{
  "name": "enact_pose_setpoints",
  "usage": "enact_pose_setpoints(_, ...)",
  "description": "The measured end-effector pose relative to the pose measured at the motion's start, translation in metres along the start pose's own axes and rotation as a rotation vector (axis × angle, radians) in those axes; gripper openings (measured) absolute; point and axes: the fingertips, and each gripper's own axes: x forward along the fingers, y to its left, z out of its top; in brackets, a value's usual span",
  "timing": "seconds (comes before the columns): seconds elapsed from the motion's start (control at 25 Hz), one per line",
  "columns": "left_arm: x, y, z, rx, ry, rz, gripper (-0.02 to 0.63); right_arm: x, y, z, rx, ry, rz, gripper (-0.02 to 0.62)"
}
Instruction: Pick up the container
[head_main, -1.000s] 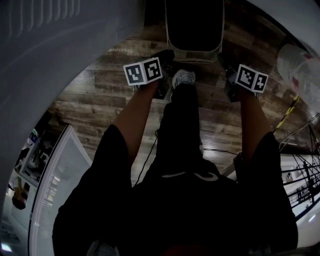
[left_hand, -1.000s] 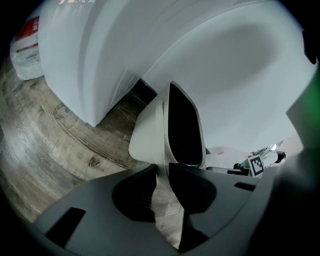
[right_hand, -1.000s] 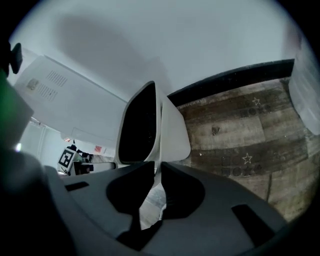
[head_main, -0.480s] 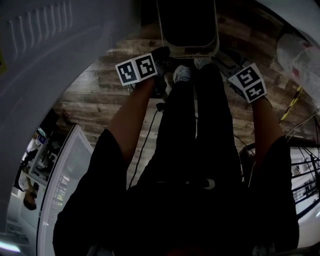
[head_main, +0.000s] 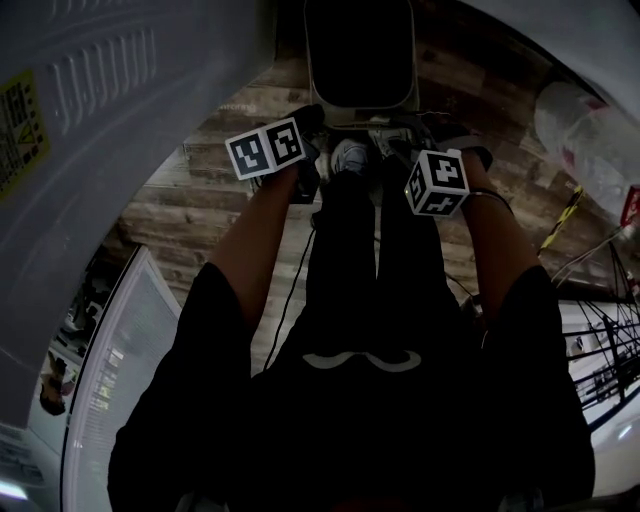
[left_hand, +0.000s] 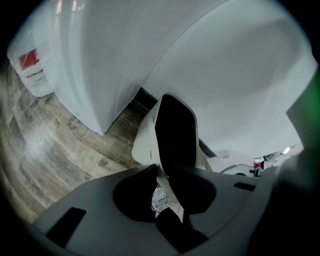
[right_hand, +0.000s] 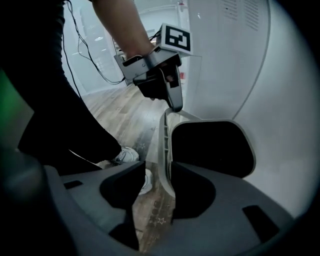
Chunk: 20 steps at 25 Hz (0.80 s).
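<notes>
**Left gripper clamped on the rim, right gripper opening wide**

The person is leaning over the container — a pale, open-topped bin with a dark inside. It is sitting at the top of the head view, just ahead of the shoes and close beside a big white cabinet.

The left gripper is biting onto the bin's rim. In the left gripper view the thin pale wall is running straight between the two jaws, and they are pinching it from both sides. The right gripper view is backing that up: it is showing that gripper's tips nipped onto a corner of the rim, with the left marker cube riding above them.

Over to the right gripper — its jaws have just been opening, and now they are standing wide apart. The container's side wall is sitting in the gap, close against the jaw on the bin's side. The wooden floor is showing between the wall and the other jaw, so nothing is being squeezed there.

In the head view the right marker cube is hovering just below the bin, near the left one. Whether the bin's base is resting on the floor or is clear of it, none of the views is showing.
</notes>
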Motion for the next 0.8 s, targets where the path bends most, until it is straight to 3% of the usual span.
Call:
enact_pose_setpoints(0.08, -0.001, -0.004, 0.001, 0.021, 0.008, 0.010, 0.087, 0.001, -0.003, -0.005, -0.028, 0.040, -0.028, 0.140)
enact_pose_setpoints(0.12, -0.002, -0.006, 0.001, 0.040, 0.016, 0.020, 0.088, 0.000, -0.005, -0.006, -0.050, 0.059, -0.046, 0.092)
enact_pose_setpoints(0.28, -0.007, -0.012, 0.009, 0.118, 0.027, 0.059, 0.089, -0.007, -0.014, -0.003, -0.073, 0.076, -0.045, 0.087)
enact_pose_setpoints(0.36, -0.012, -0.019, 0.014, 0.216, 0.021, 0.080, 0.088, -0.015, -0.018, 0.000, -0.063, 0.071, -0.036, 0.087)
enact_pose_setpoints(0.56, -0.032, -0.047, 0.032, 0.572, 0.006, 0.104, 0.089, -0.033, -0.029, 0.009, -0.040, 0.064, -0.022, 0.089)
enact_pose_setpoints(0.68, -0.038, -0.072, 0.031, 0.732, 0.041, 0.021, 0.125, -0.041, -0.038, 0.013, -0.012, 0.059, -0.011, 0.091)
enact_pose_setpoints(0.8, -0.042, -0.090, 0.021, 0.811, 0.104, -0.076, 0.193, -0.050, -0.047, 0.016, 0.030, 0.045, -0.002, 0.094)
